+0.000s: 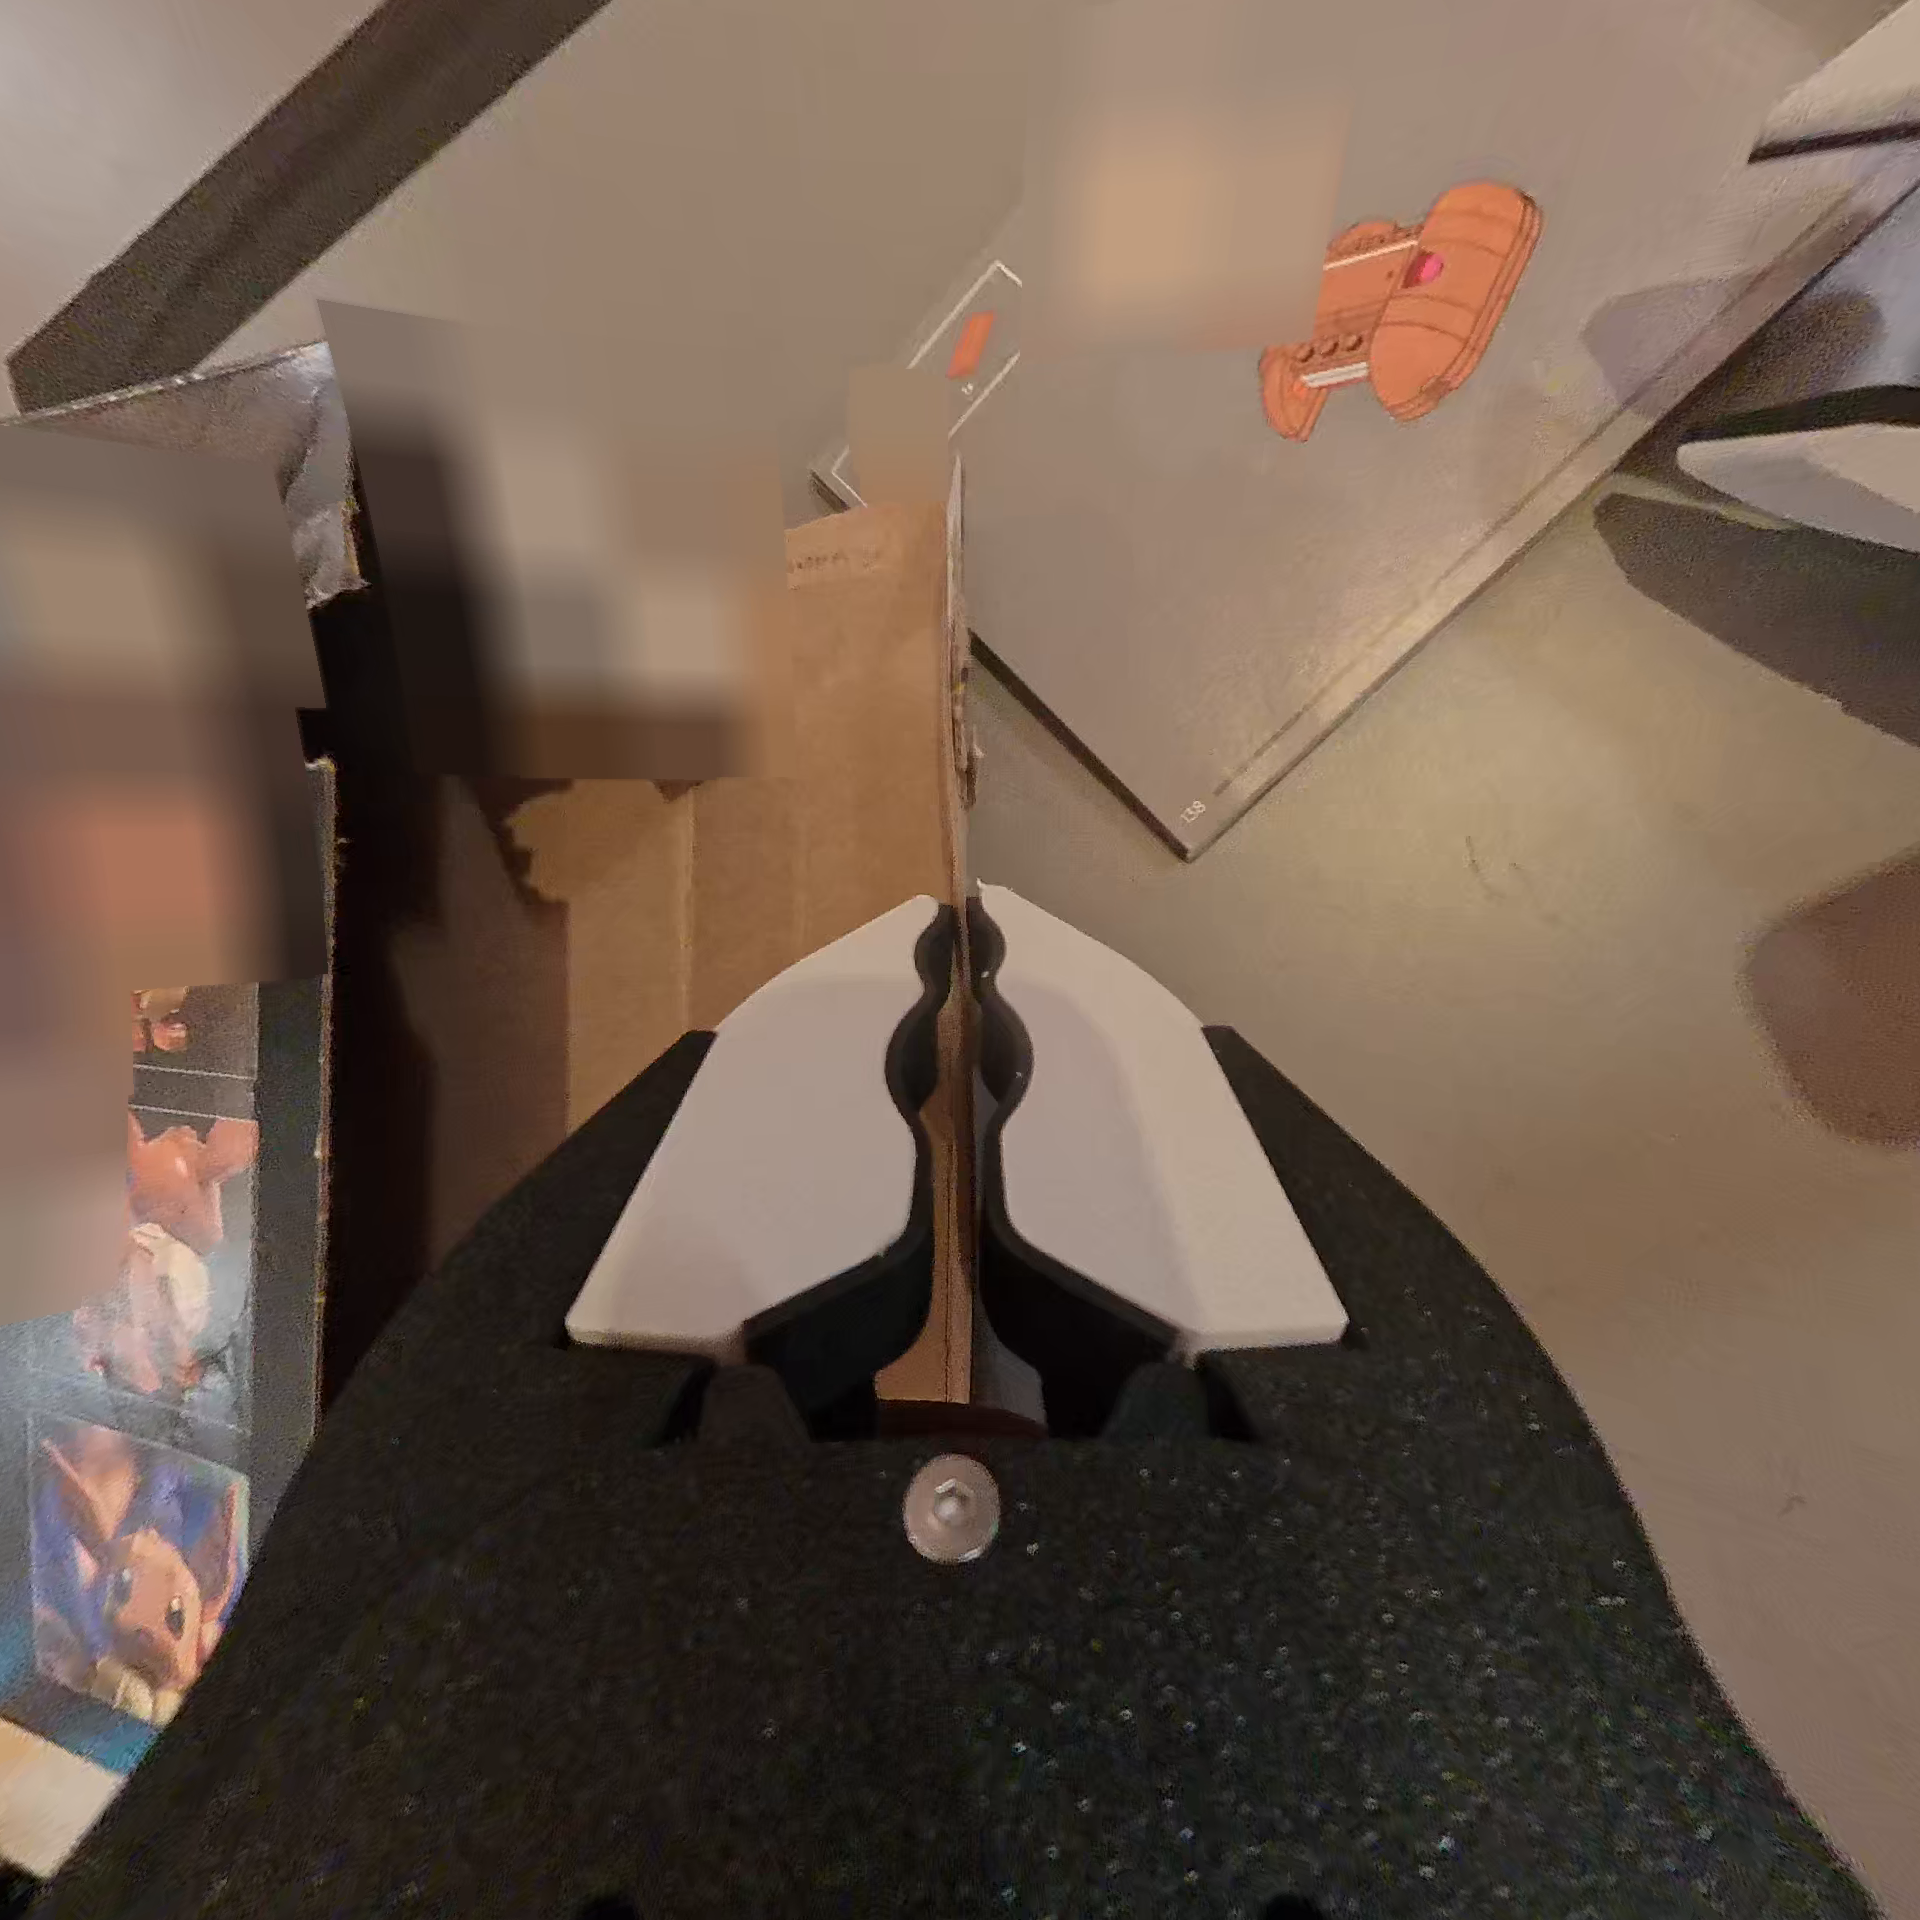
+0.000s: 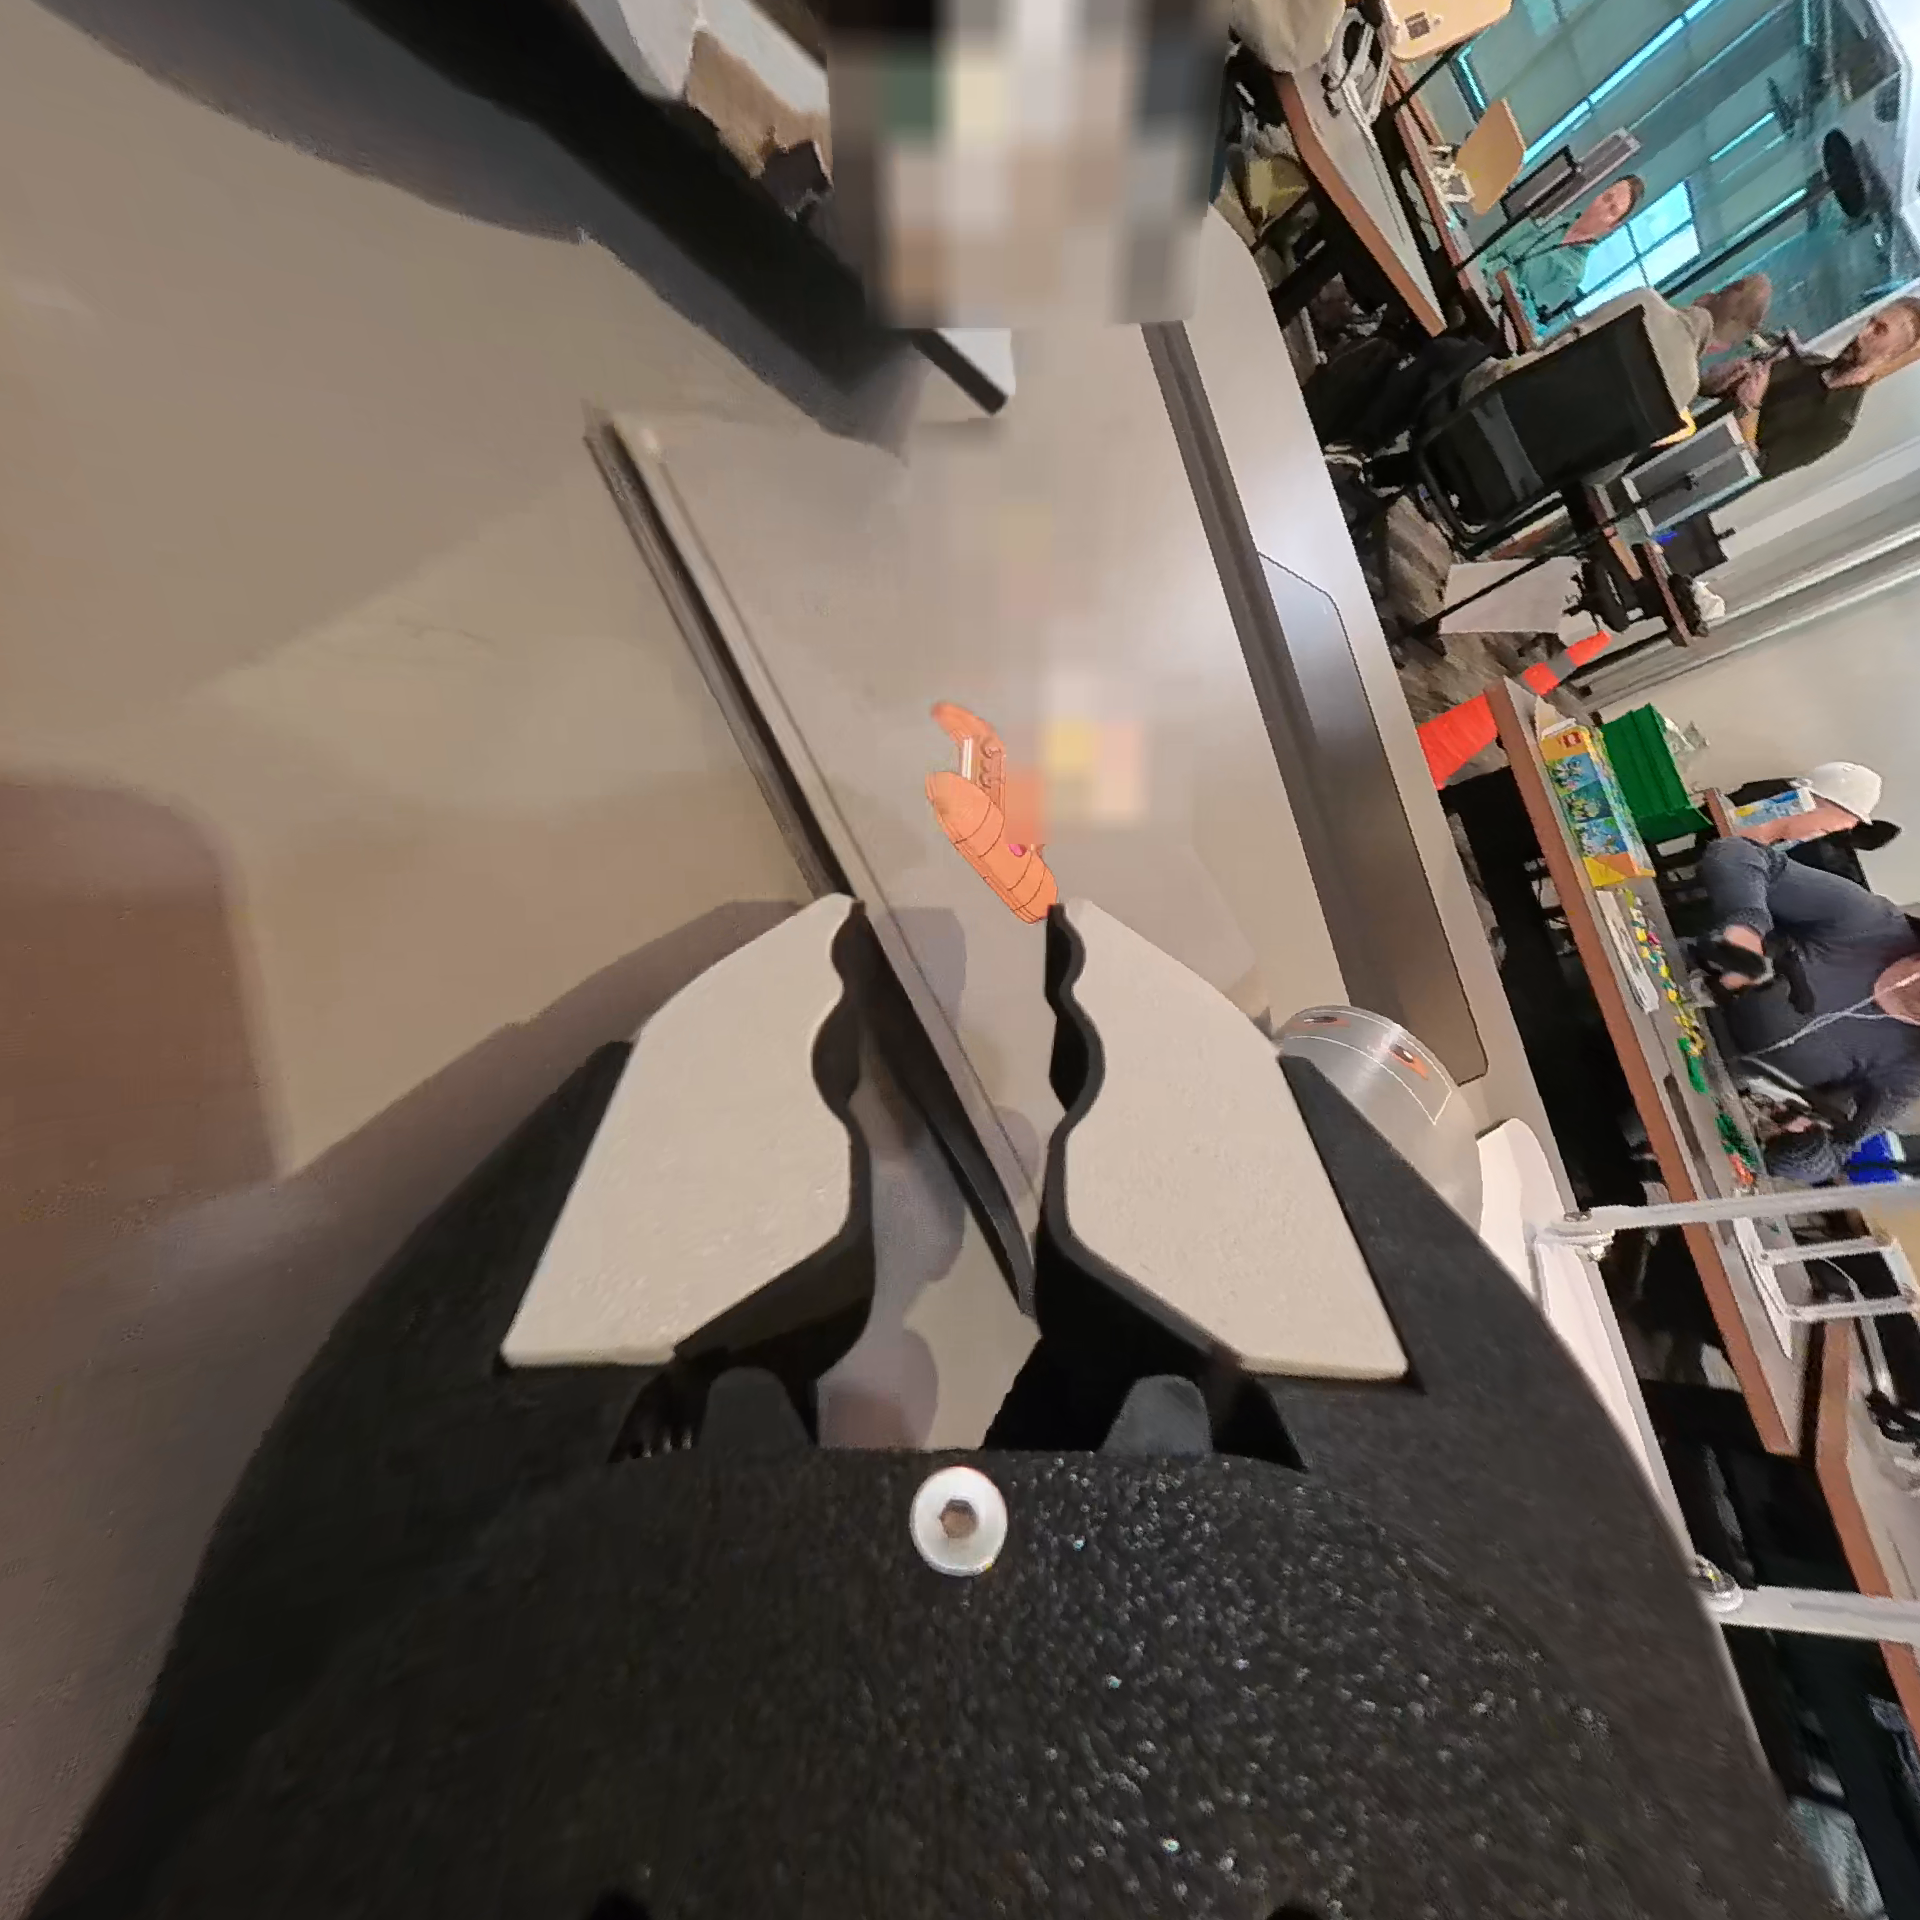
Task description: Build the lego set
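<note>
My left gripper (image 1: 961,904) is shut on the thin edge of a brown cardboard flap (image 1: 873,675) of the lego box (image 1: 187,1351), whose printed side shows at the left. The open instruction booklet (image 1: 1299,571) lies on the beige table beyond, showing a drawing of an orange model (image 1: 1403,301). In the right wrist view my right gripper (image 2: 951,914) is open, and the booklet's (image 2: 935,623) near edge runs slantwise between its fingers. The orange drawing (image 2: 987,821) sits just past the fingertips. No loose bricks are in view.
A dark flat slab (image 1: 260,187) lies at the far left of the table. A white object (image 1: 1818,468) sits at the right edge. A silver round object (image 2: 1371,1081) is beside my right gripper. Other tables with people (image 2: 1787,935) stand beyond the table edge. Left tips to right tips: about 15 cm. The left tips stand about 30 cm off the dark flat slab (image 1: 260,187).
</note>
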{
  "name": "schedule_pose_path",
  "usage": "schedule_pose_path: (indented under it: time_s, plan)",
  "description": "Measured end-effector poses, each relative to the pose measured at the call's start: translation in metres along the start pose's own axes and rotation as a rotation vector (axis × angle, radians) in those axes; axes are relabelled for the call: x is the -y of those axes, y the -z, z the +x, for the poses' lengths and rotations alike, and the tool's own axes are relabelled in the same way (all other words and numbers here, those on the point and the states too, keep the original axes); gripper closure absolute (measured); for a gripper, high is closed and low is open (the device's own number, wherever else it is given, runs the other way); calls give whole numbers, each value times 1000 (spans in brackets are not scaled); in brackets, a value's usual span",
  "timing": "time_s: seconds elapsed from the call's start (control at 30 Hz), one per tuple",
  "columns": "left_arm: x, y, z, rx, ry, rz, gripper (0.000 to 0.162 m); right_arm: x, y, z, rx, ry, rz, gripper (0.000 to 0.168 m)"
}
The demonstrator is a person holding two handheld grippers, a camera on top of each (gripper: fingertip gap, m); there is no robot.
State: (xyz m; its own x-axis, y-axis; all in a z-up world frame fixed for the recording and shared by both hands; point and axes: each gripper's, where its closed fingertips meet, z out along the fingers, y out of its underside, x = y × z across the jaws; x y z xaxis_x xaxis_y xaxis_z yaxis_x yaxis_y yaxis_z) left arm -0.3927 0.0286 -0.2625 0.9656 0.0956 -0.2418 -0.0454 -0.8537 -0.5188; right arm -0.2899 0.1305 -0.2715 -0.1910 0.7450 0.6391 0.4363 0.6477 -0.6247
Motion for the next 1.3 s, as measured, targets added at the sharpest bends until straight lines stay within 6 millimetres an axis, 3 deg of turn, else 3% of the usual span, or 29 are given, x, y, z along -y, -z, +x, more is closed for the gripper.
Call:
schedule_pose_path:
  time_s: [0.13, 0.27, 0.37, 0.5, 0.57, 0.7, 0.77, 0.83, 1.0, 1.3]
  plan:
    - [6, 2, 8, -56, -1, 50, 151, 1, 9, -7, 32, 14, 10, 128]
    - [40, 21, 17, -120, 37, 277, 140, 3, 27, -3, 23, -4, 22, 127]
    - [88, 55, 28, -233, 168, 596, 139, 9, 44, 0, 39, -88, 53, 127]
    - [146, 127, 62, -660, 490, 1088, 140, 35, 79, 1, 129, -364, 219, 125]
    - [160, 145, 76, -873, 705, 1220, 142, 53, 104, 6, 185, -579, 374, 124]
    - [179, 143, 120, -1069, 958, 1278, 142, 73, 158, 19, 336, -1028, 713, 124]
    - [186, 143, 150, -1123, 989, 1272, 142, 72, 175, 18, 386, -1151, 785, 120]
    - [191, 141, 167, -1095, 1011, 1284, 142, 64, 186, 20, 368, -1217, 803, 118]
    - [192, 137, 169, -909, 1077, 1320, 140, 49, 210, 26, 338, -1291, 855, 120]
    - [197, 146, 168, -810, 1122, 1258, 132, 62, 221, 9, 484, -1364, 890, 119]
